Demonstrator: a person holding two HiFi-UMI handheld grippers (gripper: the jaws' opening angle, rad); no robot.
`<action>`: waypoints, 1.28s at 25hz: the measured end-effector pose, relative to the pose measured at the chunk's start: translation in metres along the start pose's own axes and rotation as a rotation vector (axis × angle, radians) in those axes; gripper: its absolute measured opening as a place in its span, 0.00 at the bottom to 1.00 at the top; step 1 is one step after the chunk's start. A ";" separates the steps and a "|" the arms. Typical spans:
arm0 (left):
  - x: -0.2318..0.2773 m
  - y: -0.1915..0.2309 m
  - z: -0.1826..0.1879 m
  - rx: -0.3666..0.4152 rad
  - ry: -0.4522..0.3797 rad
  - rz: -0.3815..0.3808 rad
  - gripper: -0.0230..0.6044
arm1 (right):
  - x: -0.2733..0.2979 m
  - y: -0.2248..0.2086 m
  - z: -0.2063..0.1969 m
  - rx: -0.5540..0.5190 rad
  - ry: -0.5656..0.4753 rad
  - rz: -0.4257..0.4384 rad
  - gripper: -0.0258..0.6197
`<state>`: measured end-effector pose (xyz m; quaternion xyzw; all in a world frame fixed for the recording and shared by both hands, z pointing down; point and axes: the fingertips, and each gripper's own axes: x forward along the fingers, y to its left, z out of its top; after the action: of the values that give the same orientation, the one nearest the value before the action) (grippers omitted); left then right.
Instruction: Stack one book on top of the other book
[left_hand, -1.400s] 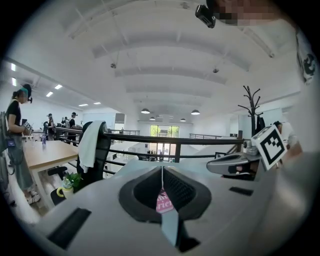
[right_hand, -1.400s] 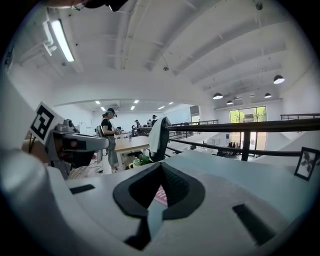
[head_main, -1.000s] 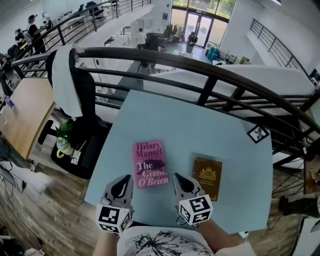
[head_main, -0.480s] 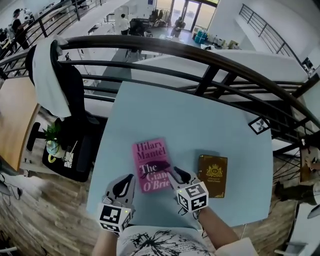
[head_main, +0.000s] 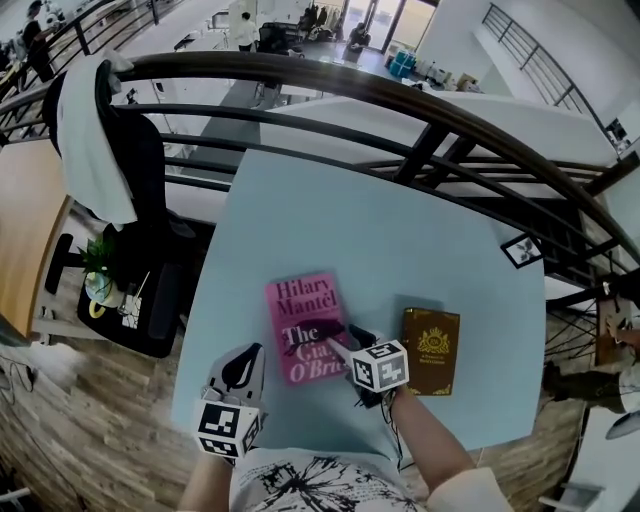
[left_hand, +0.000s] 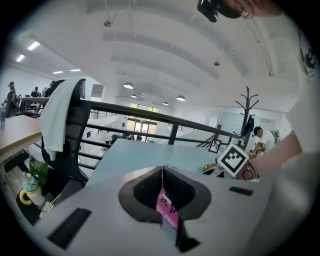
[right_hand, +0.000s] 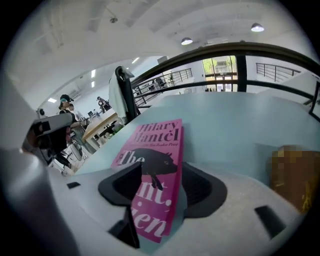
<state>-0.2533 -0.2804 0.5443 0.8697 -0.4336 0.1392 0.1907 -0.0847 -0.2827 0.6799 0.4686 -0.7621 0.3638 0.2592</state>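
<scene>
A pink paperback (head_main: 308, 328) lies flat on the pale blue table (head_main: 380, 230), with a smaller brown book with a gold crest (head_main: 431, 351) to its right. My right gripper (head_main: 345, 347) is down at the pink book's near right edge. In the right gripper view its jaws are opening wide, and the pink book (right_hand: 156, 142) lies between them with its right edge inside the gap and the pads not pressing on it (right_hand: 161, 169). My left gripper (head_main: 240, 372) hovers shut, holding nothing, just left of the pink book's near corner. A strip of pink shows past its closed tips (left_hand: 162, 171).
A curved black railing (head_main: 430, 125) borders the table's far side. A black chair draped with a white cloth (head_main: 92, 150) and a potted plant (head_main: 100, 270) stand to the left. A square marker tag (head_main: 522, 250) lies at the table's far right corner.
My right gripper has dropped forward and left onto the pink book's right edge, and its jaws have gone from shut to wide open. The left gripper has sunk slightly.
</scene>
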 end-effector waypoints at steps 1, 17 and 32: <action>0.001 0.001 -0.002 0.003 0.006 0.002 0.05 | 0.004 -0.002 -0.003 0.020 0.016 0.005 0.42; 0.027 0.001 -0.055 -0.139 0.248 -0.014 0.06 | 0.016 0.002 -0.012 0.040 0.072 0.056 0.35; 0.075 -0.017 -0.135 -0.446 0.513 -0.022 0.40 | 0.016 0.001 -0.013 0.047 0.027 0.043 0.35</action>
<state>-0.2058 -0.2623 0.6915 0.7479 -0.3817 0.2533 0.4804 -0.0916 -0.2807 0.6993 0.4532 -0.7597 0.3934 0.2505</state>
